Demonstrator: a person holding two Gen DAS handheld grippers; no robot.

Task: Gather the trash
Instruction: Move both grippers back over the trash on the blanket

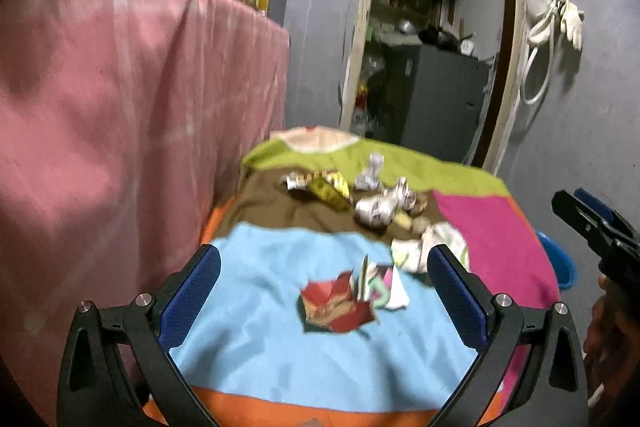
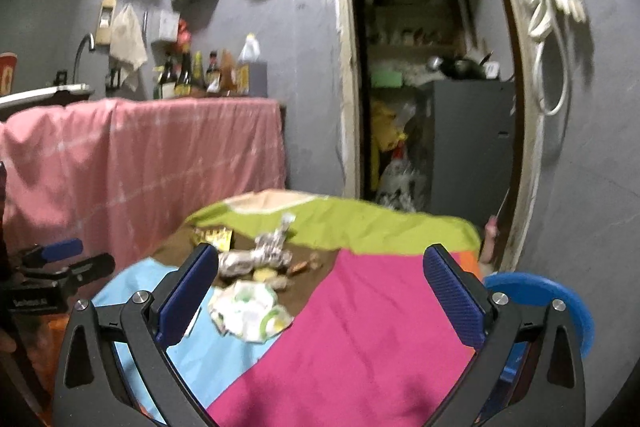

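on the patchwork cloth (image 1: 256,347) covering the table, all the trash looks uncollected, so the job seems barely begun. the cloth is soft and creased, in blue, pink, green and brown panels. a blue bin (image 2: 560,299), smooth plastic, sits just beside the table's right edge. largest is the red and brown wrapper (image 1: 336,307), flat and glossy; then a crumpled white wrapper (image 2: 252,311); then foil balls (image 1: 376,209), small and shiny. left gripper (image 1: 324,279) and right gripper (image 2: 320,291) both gape wide, holding nothing.
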